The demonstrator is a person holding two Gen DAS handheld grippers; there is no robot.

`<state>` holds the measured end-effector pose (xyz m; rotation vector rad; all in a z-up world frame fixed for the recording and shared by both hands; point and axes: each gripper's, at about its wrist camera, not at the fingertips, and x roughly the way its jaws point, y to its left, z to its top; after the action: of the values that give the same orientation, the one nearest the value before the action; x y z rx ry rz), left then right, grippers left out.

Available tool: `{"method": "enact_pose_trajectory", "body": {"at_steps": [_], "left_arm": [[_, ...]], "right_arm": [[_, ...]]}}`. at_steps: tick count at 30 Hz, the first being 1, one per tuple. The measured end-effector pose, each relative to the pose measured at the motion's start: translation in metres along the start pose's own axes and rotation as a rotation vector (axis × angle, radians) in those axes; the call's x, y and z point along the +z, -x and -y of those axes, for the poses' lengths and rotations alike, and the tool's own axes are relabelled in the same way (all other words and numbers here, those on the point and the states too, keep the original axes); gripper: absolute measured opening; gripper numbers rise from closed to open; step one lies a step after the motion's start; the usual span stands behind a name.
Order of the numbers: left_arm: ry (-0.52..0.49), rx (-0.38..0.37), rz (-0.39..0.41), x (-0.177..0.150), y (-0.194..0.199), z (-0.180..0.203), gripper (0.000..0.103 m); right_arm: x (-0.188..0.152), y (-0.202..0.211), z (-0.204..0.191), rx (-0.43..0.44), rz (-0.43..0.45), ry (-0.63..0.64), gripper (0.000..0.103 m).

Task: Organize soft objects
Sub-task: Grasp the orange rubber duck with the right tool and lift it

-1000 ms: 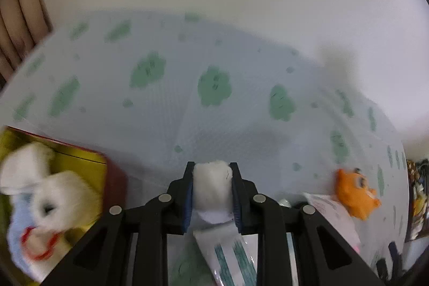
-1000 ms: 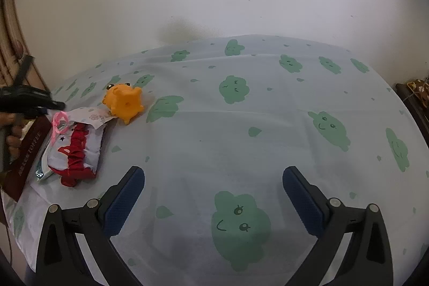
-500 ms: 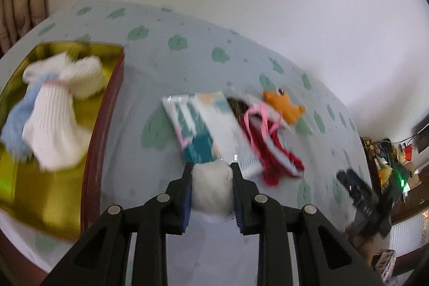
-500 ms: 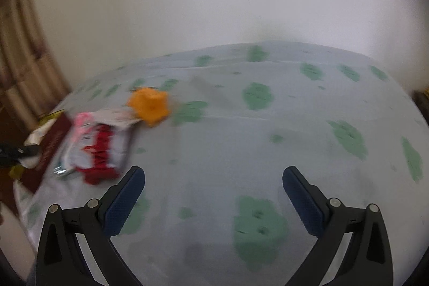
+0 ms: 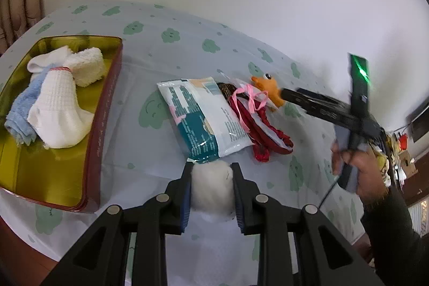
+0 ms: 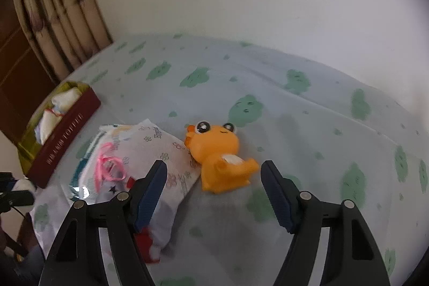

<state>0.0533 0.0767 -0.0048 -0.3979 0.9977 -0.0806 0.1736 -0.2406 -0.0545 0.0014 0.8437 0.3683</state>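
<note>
1. L gripper (image 5: 211, 168): pinching a white fluffy ball (image 5: 211, 186) between its blue pads; jaws easing open slightly, but pads press on the fluff on both sides.
2. Ball is held above the surface (image 5: 166, 18) w/ green cloud-print cloth, just in front of a teal/white plastic packet (image 5: 203, 117).
3. Left of the L gripper: gold tin w/ red wall (image 5: 103, 114) holding white socks (image 5: 57, 109), a cream fluffy roll (image 5: 88, 66) & a blue cloth (image 5: 22, 109).
4. R gripper (image 6: 214, 178): spread, jaws closing; nothing pressed between pads.
5. Orange toy (image 6: 217, 152) lies on the surface just ahead of the R gripper, about centred btwn the fingers, not touched.
6. R gripper's left finger overlaps a white printed pouch w/ pink ribbon (image 6: 150, 152), which sits beside the toy.
7. Left wrist view: a hand (image 5: 359, 160) holds the R gripper, its tip near the toy.
</note>
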Motion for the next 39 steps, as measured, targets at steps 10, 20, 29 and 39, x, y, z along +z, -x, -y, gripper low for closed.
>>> {"method": "enact_pose_trajectory", "body": {"at_steps": [10, 20, 29, 39], "left_arm": [[-0.012, -0.01, -0.007, 0.002, -0.009, 0.003, 0.027], [-0.029, -0.016, -0.032, 0.0, -0.014, 0.007, 0.027], [-0.016, -0.027, -0.033, 0.002, -0.014, 0.006, 0.027], [-0.017, -0.037, -0.005, 0.001, -0.003, 0.003, 0.027]], "right_arm": [[0.012, -0.041, 0.028, -0.067, -0.117, -0.007, 0.057], [0.012, -0.029, 0.045, -0.079, -0.074, -0.029, 0.091], [0.036, -0.052, 0.023, -0.121, -0.158, 0.155, 0.067], [-0.004, 0.004, 0.026, -0.131, -0.067, 0.034, 0.038]]}}
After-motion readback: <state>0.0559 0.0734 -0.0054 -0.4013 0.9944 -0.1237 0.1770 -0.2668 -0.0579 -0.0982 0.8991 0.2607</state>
